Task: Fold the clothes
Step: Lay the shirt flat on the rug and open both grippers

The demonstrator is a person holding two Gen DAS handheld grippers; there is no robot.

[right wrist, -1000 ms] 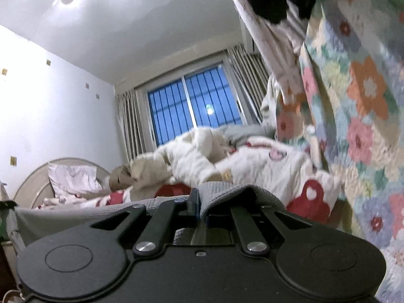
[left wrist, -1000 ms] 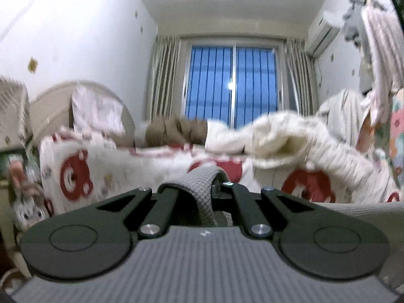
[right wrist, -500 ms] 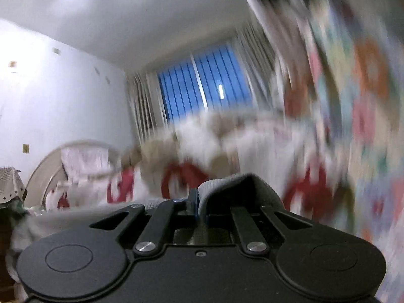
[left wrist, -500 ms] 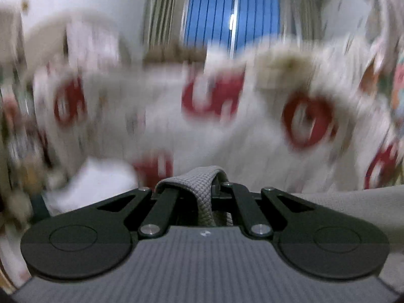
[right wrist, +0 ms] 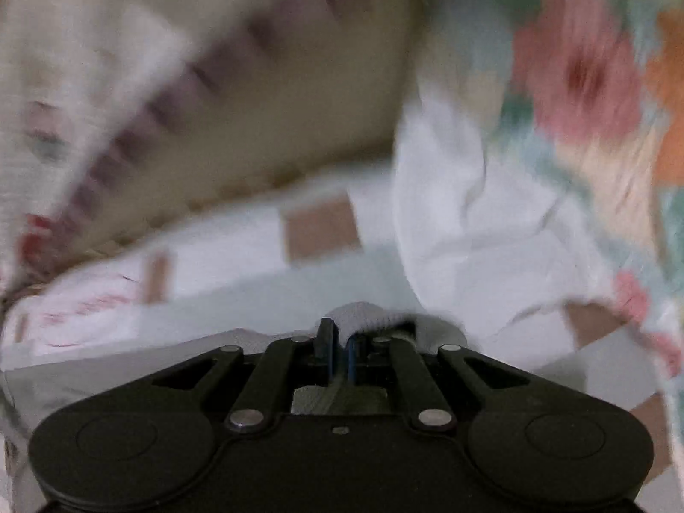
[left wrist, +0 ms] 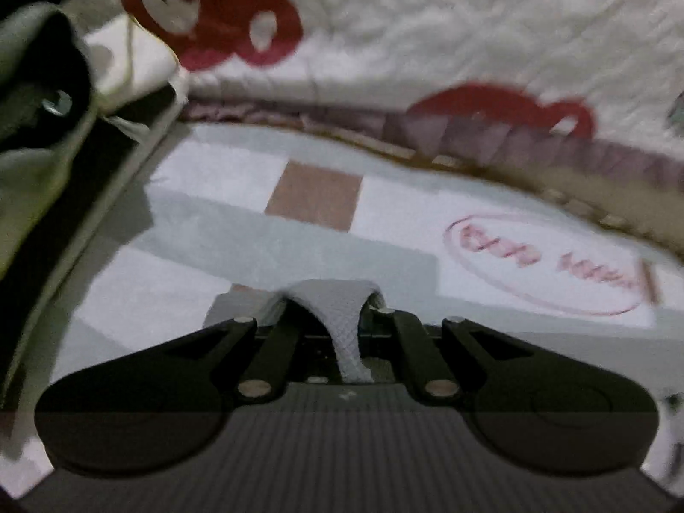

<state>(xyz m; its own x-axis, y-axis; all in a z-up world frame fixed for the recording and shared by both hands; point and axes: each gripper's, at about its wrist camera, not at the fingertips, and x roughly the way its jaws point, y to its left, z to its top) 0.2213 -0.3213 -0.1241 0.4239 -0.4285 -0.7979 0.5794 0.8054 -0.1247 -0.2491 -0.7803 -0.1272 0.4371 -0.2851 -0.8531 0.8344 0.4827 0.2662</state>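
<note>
Seemingly mid-fold, the left gripper (left wrist: 331,316) is clamped on a grey cloth (left wrist: 342,325) low over a checked mat (left wrist: 265,231) by the bed (left wrist: 427,34), the right gripper (right wrist: 340,342) pinching the same cloth; laying it flat likely comes next.

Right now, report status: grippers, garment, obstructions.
Left gripper shut on grey garment. Right gripper shut on it too. Both low over checked mat; nothing blocking seen.
</note>
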